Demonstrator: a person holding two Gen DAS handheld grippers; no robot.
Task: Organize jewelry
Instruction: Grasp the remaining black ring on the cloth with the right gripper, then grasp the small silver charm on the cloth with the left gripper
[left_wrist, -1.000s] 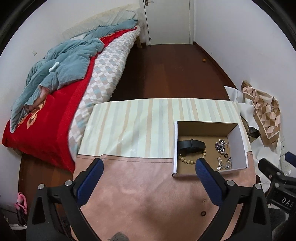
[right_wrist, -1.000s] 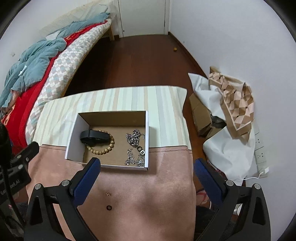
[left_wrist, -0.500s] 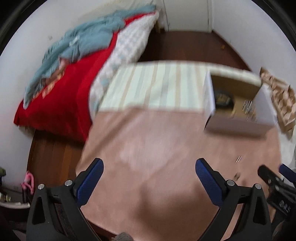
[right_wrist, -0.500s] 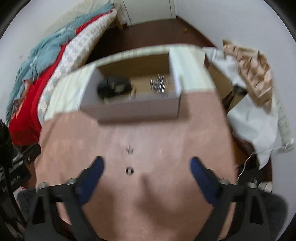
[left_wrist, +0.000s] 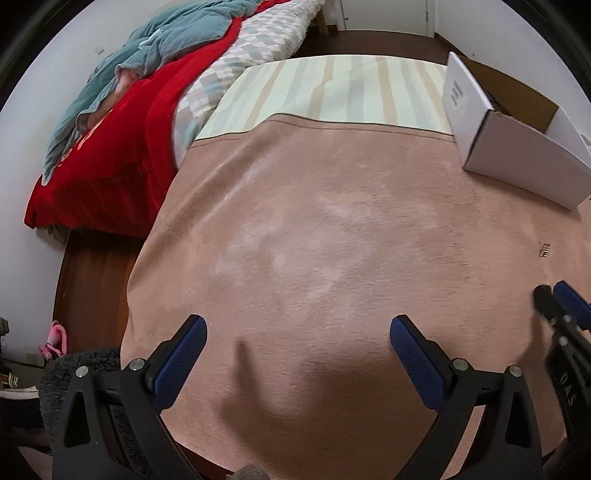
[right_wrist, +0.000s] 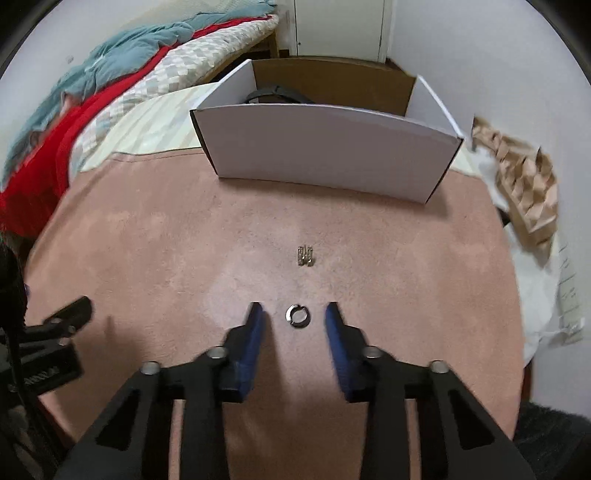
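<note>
Your right gripper (right_wrist: 294, 308) sits low over the fuzzy pink cloth (right_wrist: 166, 258), blue fingers parted on either side of the small dark split metal ring (right_wrist: 297, 316), not touching it. A tiny silvery clasp piece (right_wrist: 305, 256) lies between ring and the white cardboard box (right_wrist: 332, 151). Your left gripper (left_wrist: 295, 332) hovers spread wide, holding nothing, over bare cloth.
</note>
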